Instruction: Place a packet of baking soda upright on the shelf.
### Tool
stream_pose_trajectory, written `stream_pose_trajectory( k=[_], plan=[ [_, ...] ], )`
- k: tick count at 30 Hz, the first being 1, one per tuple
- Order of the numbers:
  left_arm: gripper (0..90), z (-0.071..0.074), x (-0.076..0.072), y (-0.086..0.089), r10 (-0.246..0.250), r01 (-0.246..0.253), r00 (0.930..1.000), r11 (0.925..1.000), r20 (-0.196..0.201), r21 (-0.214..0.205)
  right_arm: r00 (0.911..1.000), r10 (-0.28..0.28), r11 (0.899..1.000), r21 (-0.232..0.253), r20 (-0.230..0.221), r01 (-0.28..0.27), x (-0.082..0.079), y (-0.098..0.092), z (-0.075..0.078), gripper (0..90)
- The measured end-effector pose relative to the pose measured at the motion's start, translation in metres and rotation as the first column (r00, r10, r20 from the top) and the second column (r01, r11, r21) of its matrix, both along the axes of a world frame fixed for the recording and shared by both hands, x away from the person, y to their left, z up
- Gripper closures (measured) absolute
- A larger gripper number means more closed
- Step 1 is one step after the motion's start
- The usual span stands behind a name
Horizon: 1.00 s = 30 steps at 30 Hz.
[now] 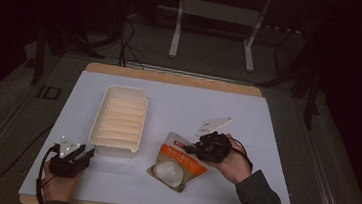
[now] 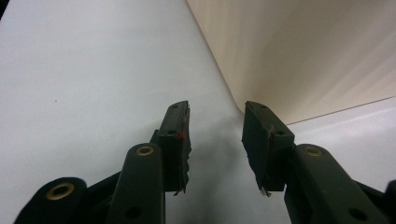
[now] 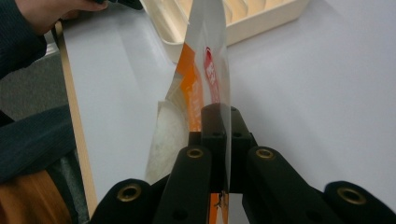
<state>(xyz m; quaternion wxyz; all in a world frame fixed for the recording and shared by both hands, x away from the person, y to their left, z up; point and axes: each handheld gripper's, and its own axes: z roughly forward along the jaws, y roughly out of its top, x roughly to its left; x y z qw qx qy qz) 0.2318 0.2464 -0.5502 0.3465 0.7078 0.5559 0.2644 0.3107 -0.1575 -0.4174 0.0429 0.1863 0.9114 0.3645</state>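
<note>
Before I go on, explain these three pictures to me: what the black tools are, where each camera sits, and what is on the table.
A person sits at a table covered in white and holds a hand tool with two black jaws in each hand. The high view looks down from above the person. The other two pictures come from cameras riding on the tools, looking along their jaws.

On the table lie a cream slotted tray and an orange and white pouch.

The left gripper rests beside the tray's near corner, jaws apart, nothing between them. The right gripper has its jaws shut on the pouch's edge, so the pouch stands edge-on in the right gripper view.
</note>
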Motion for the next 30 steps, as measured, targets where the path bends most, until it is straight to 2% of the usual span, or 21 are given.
stream_pose_trajectory(
  k=[5,13,23,30],
  plan=[
    [60.1,0.0,0.0,0.0,0.006,-0.006,1.0,1.0,0.001,-0.002,0.9993,0.03,0.999,-0.018,0.02,-0.029,-0.001,0.006,0.004,90.0],
    [59.0,0.0,0.0,0.0,0.009,-0.009,1.0,1.0,-0.002,-0.002,0.9927,0.102,0.993,-0.067,0.064,-0.097,-0.002,0.019,0.013,90.0],
    [58.5,0.001,-0.001,0.001,0.019,-0.019,0.9998,0.9998,0.004,-0.01,0.9883,0.124,0.99,-0.079,0.089,-0.117,0.0,0.027,0.017,90.0],
    [58.4,0.001,-0.001,0.002,0.023,-0.023,0.9997,0.9996,0.006,-0.014,0.9813,0.153,0.985,-0.092,0.116,-0.143,0.001,0.034,0.023,90.0]
  ],
)
